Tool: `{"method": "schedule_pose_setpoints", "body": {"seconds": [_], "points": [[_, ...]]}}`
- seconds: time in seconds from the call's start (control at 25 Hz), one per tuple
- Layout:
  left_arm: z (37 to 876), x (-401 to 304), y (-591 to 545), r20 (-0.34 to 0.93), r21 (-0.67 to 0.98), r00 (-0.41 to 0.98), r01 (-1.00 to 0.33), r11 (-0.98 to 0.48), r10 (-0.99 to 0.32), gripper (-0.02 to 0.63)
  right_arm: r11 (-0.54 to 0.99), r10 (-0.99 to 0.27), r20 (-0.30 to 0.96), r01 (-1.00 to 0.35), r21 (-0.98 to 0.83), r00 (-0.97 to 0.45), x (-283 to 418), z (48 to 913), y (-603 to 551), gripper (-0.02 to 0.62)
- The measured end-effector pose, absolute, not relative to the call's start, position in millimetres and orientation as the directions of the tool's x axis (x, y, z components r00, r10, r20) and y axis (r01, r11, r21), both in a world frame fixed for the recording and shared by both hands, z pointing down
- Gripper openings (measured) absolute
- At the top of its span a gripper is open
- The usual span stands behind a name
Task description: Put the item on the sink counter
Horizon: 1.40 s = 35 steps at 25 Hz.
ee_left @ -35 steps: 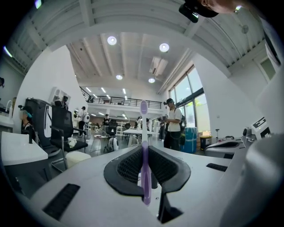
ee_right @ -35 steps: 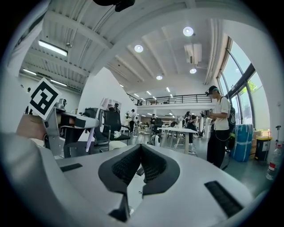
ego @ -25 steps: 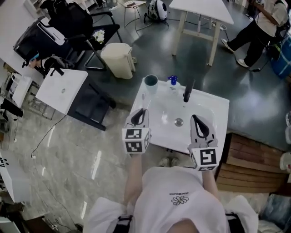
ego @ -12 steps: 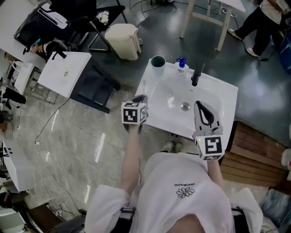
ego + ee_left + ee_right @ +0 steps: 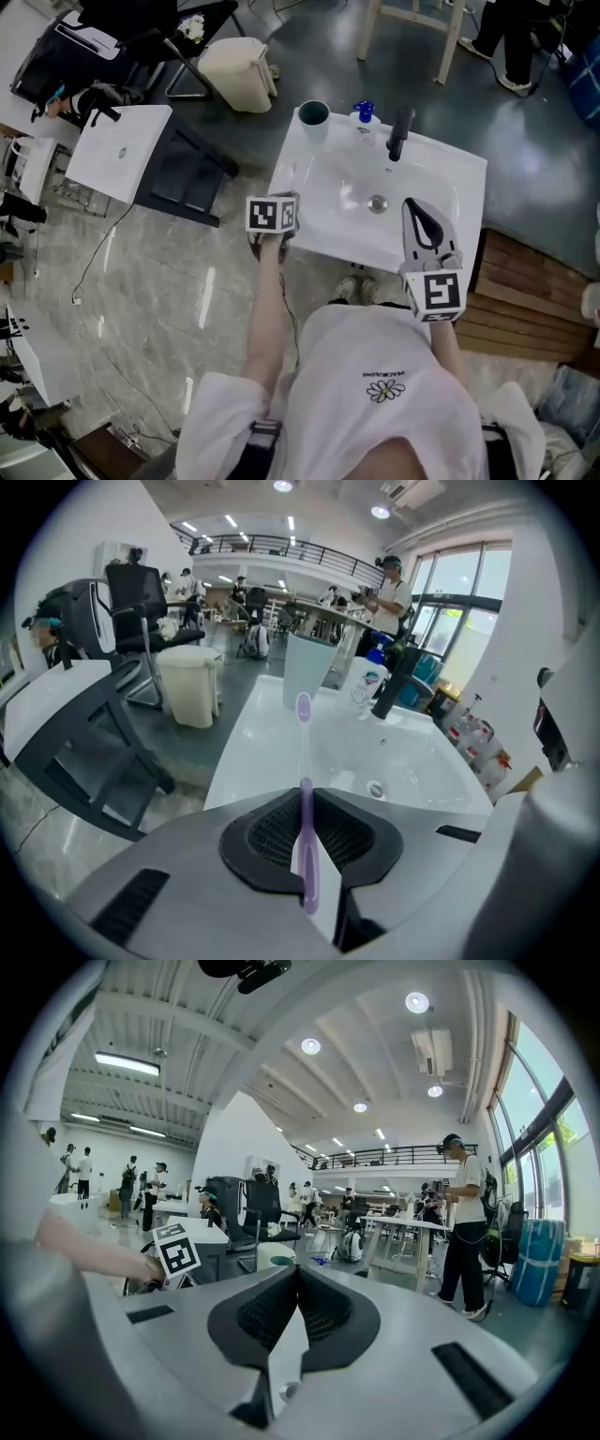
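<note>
A purple toothbrush point(image 5: 303, 761) is clamped upright between the jaws of my left gripper point(image 5: 306, 819), its bristle head pointing toward the sink. In the head view this left gripper point(image 5: 281, 208) hovers at the left front edge of the white sink counter point(image 5: 305, 178), and its marker cube hides the jaws and the brush. My right gripper point(image 5: 421, 214) hangs over the counter's right front part, and in the right gripper view its jaws point(image 5: 298, 1277) are shut with nothing between them.
At the back of the counter stand a teal cup point(image 5: 313, 114), a blue-capped bottle point(image 5: 364, 117) and a black faucet point(image 5: 400, 131); the drain point(image 5: 378, 202) is mid-basin. A cream bin point(image 5: 234, 70) and a white table point(image 5: 122, 155) are to the left, wooden boards point(image 5: 525, 300) to the right.
The left gripper has tipped from pointing down to pointing more level, so its marker cube now covers its jaws, still at the sink's left front edge. The right gripper has barely moved.
</note>
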<state>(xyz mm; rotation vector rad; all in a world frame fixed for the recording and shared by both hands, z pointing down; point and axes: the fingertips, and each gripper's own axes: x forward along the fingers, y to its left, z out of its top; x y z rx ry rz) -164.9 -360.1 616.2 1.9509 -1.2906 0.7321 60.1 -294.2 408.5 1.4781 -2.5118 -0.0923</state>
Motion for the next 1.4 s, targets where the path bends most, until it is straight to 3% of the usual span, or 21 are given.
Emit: {"method": "schedule_pose_setpoints", "body": {"seconds": [0.4, 0.72, 1.08, 1.4], "points": [[644.7, -176.0, -358.4, 0.815, 0.230, 0.336, -0.935, -0.269, -0.472, 0.051, 0.481, -0.872, 0.195, -0.859, 0.174, -0.449, 57.3, 418.1, -291.1, 0.011], [641.6, -191.1, -372.8, 0.800, 0.120, 0.247, -0.959, -0.257, -0.547, 0.051, 0.474, -0.875, 0.206, -0.862, 0.177, -0.439, 57.1, 421.5, -289.4, 0.011], [628.3, -194.7, -381.1, 0.740, 0.140, 0.226, -0.973, -0.184, -0.633, 0.154, 0.472, -0.875, 0.207, -0.865, 0.169, -0.437, 57.3, 423.5, -288.5, 0.011], [566.1, -195.0, -401.2, 0.629, 0.084, 0.186, -0.982, -0.171, -0.755, 0.158, 0.487, -0.870, 0.188, -0.855, 0.179, -0.456, 54.0, 420.4, -288.2, 0.011]]}}
